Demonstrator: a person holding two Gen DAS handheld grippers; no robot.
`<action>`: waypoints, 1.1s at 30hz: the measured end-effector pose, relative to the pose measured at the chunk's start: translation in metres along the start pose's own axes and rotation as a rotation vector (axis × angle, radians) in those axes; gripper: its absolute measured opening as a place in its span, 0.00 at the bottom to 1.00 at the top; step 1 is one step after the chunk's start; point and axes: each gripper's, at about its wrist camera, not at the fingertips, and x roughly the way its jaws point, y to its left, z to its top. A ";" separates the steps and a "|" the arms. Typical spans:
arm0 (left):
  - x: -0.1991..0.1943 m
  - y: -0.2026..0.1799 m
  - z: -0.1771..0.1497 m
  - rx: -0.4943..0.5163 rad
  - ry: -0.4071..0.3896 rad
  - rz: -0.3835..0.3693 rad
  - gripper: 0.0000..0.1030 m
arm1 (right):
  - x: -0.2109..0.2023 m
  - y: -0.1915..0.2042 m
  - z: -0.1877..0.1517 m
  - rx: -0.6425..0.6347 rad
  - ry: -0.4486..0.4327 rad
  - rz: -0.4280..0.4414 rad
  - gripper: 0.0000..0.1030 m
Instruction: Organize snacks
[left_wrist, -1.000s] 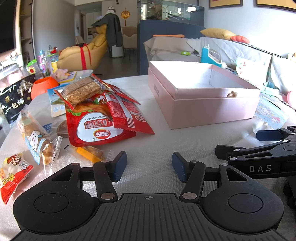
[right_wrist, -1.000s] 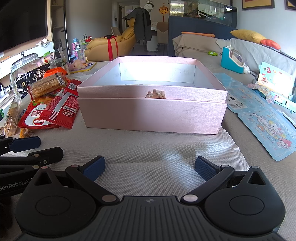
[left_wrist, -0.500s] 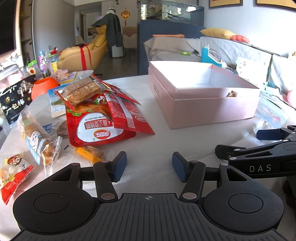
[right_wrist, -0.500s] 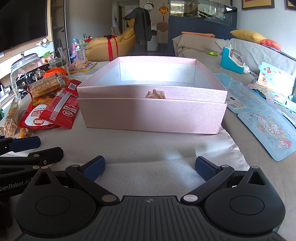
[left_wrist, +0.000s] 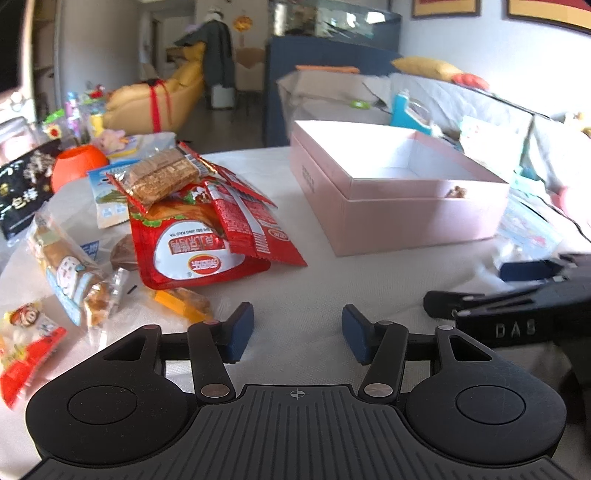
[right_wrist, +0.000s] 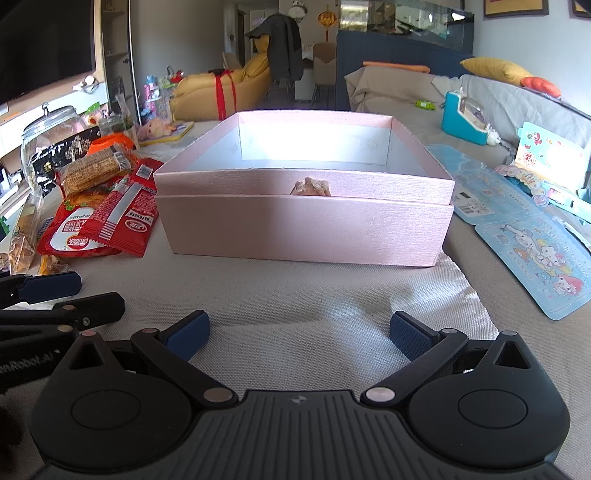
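An open pink box (left_wrist: 413, 218) (right_wrist: 306, 229) stands on the white table. Left of it lies a pile of snacks: a big red pouch (left_wrist: 195, 258) (right_wrist: 74, 240), a smaller red packet (left_wrist: 247, 225) (right_wrist: 122, 218) and a brown wafer bar (left_wrist: 162, 179) (right_wrist: 92, 171) on top. A small orange-wrapped snack (left_wrist: 184, 302) lies just ahead-left of my left gripper (left_wrist: 297, 332), which is open and empty. My right gripper (right_wrist: 299, 332) is open and empty, facing the box front.
More packets lie at the left: a clear cartoon bag (left_wrist: 66, 266), a red candy bag (left_wrist: 26, 343), a black bag (left_wrist: 22, 192), an orange cup (left_wrist: 79, 164). A glass jar (right_wrist: 51, 136) stands far left. Blue sticker sheets (right_wrist: 535, 258) lie right of the box.
The left wrist view has shifted slightly and is blurred, so the left gripper is moving a little. The right gripper and all objects stay put.
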 end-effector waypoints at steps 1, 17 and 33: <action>-0.007 0.007 0.002 0.004 0.004 -0.010 0.56 | 0.000 0.000 0.004 -0.003 0.028 0.008 1.00; -0.057 0.162 0.024 -0.419 -0.013 0.124 0.54 | 0.016 0.014 0.038 -0.098 0.158 0.102 1.00; -0.029 0.121 0.034 -0.267 -0.027 0.076 0.55 | 0.091 0.094 0.111 0.007 0.215 0.387 0.68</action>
